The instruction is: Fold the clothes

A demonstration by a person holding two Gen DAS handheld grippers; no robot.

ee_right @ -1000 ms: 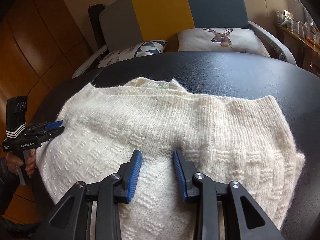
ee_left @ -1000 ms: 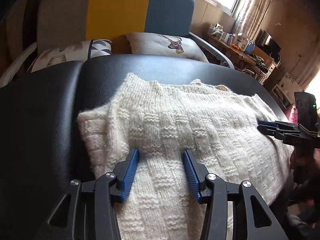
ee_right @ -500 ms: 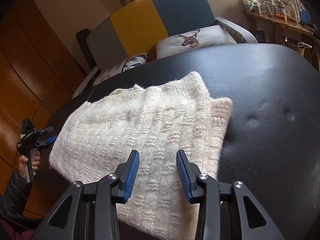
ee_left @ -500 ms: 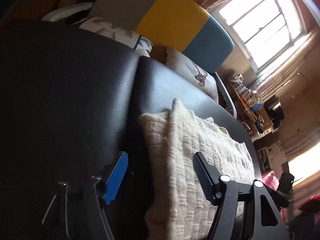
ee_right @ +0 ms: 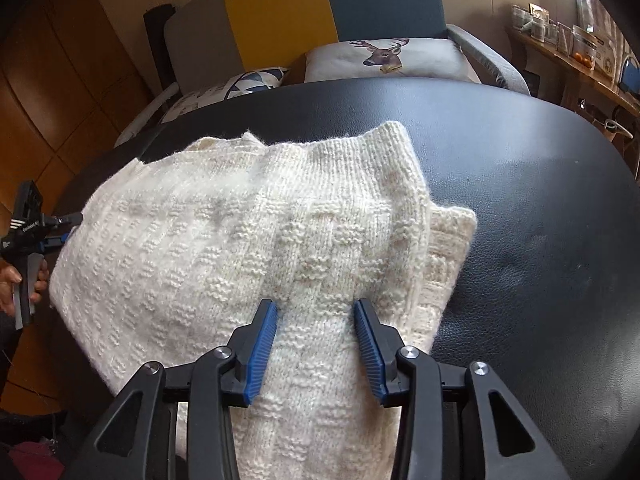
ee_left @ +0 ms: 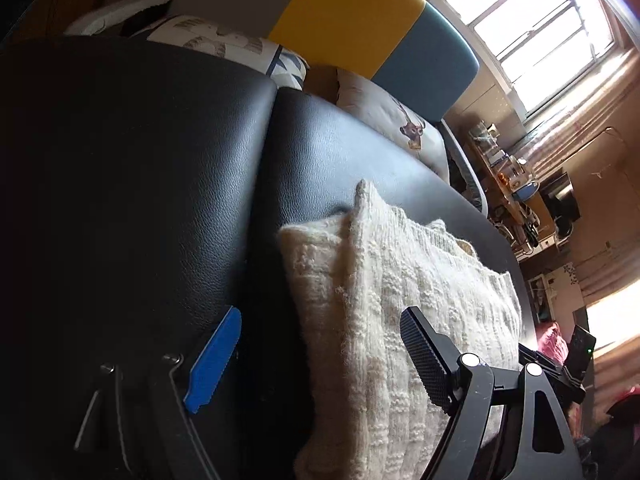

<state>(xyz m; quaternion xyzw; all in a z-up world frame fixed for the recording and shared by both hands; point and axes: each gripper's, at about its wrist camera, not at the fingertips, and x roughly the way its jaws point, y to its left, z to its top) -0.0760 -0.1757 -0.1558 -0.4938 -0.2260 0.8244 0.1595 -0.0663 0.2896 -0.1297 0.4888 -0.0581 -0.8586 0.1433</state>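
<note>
Left wrist view: the left gripper [ee_left: 320, 356] is rolled to one side, its fingers [ee_left: 214, 358] spread wide apart and clamped on nothing. They straddle the left edge of the cream knitted sweater [ee_left: 400, 300], which lies folded in layers on the black padded bench [ee_left: 160, 180]. One finger hangs over bare black padding, the other over the knit. Beyond the bench stands a sofa [ee_left: 360, 12] with grey, yellow and teal panels and a deer cushion [ee_left: 400, 120]. The right gripper shows only as a dark shape at the far edge, perhaps level with the sweater's other side.

Right wrist view: the right gripper [ee_right: 316, 340] has its fingers [ee_right: 262, 344] apart, resting on or just above the sweater [ee_right: 240, 240] near its right fold; contact is unclear. The sweater lies flat on the bench [ee_right: 540, 200], a lower layer sticking out at the right. At far left a hand [ee_right: 24, 280] holds the left gripper [ee_right: 60, 228] by the sweater's edge.
</note>
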